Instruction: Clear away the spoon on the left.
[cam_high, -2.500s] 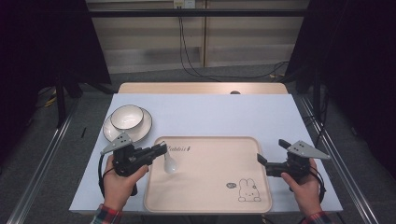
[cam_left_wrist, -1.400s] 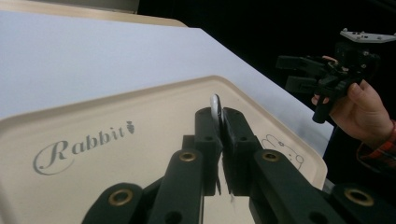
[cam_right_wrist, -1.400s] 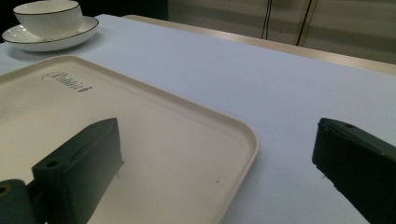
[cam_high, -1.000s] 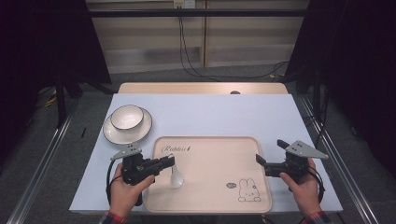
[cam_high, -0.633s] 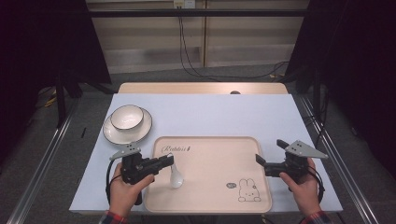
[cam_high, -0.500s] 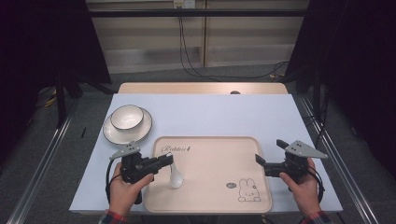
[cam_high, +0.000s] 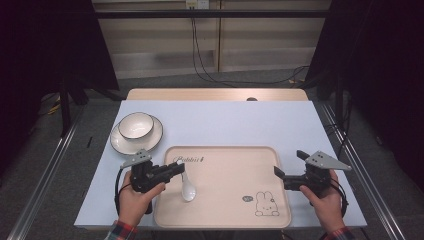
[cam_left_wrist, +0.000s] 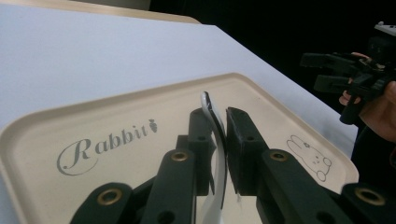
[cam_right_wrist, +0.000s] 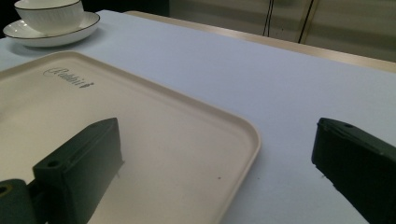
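Observation:
A white spoon (cam_high: 189, 191) lies with its bowl on the beige rabbit tray (cam_high: 225, 200), left of the tray's middle. Its handle (cam_left_wrist: 208, 105) rises between the jaws of my left gripper (cam_high: 182, 165), which have just been opening. In the left gripper view (cam_left_wrist: 217, 114) the handle leans on one pad and a thin gap shows at the other. My right gripper (cam_high: 288, 163) stands open at the tray's right edge with nothing between its jaws. In the right gripper view they sit wide apart, either side of the tray's rim (cam_right_wrist: 252, 135).
A white bowl on a saucer (cam_high: 136, 125) stands on the pale blue table (cam_high: 240, 122) beyond the tray's left corner; the right gripper view has it far off (cam_right_wrist: 46, 14). The tray's right half bears a rabbit drawing (cam_high: 265, 204).
My left gripper has drawn back toward the table's front edge with the spoon and lowered its bowl onto the tray. Its jaws have parted slightly. The right gripper has kept still.

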